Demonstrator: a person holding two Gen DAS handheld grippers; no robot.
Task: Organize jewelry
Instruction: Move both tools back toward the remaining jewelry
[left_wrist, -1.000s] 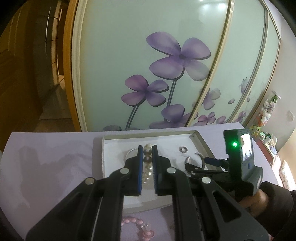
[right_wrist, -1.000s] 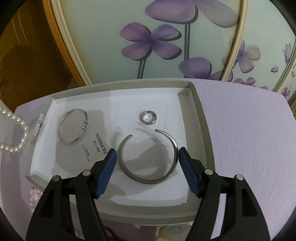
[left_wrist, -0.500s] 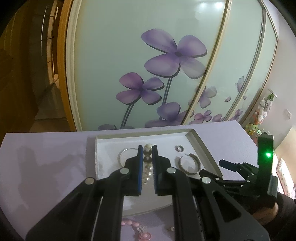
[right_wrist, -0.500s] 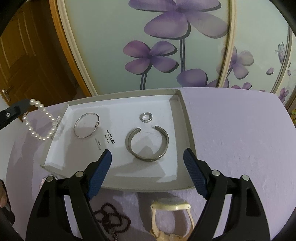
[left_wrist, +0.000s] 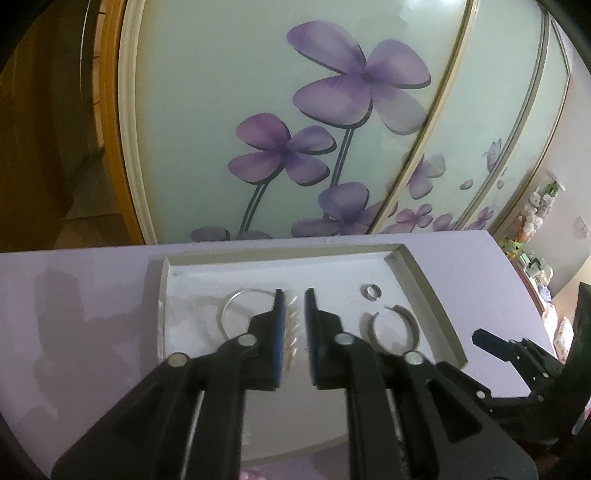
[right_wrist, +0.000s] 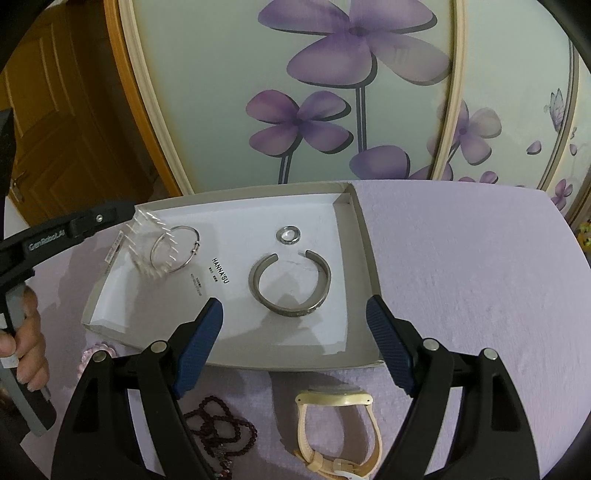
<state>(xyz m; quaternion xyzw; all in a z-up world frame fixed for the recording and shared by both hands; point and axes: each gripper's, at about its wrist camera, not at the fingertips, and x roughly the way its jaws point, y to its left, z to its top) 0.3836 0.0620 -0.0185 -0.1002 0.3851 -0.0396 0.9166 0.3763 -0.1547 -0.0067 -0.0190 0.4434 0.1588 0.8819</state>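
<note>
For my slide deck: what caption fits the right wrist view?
Open right claw above a white tray holding a cuff bracelet, ring and thin bangle.

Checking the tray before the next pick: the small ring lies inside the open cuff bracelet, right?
Not quite. The small ring lies apart from the open cuff bracelet, just beyond its gap, on the white tray floor. The right wrist view shows it.

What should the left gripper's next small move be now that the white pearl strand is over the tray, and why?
Probably finish opening and lift straight up. The left gripper has its jaws opening, and the white pearl strand, motion-blurred, appears to be dropping between them onto the thin closed silver bangle in the shallow white cardboard tray. Backing away avoids dragging the strand out. The right gripper hovers open, holding nothing.
</note>
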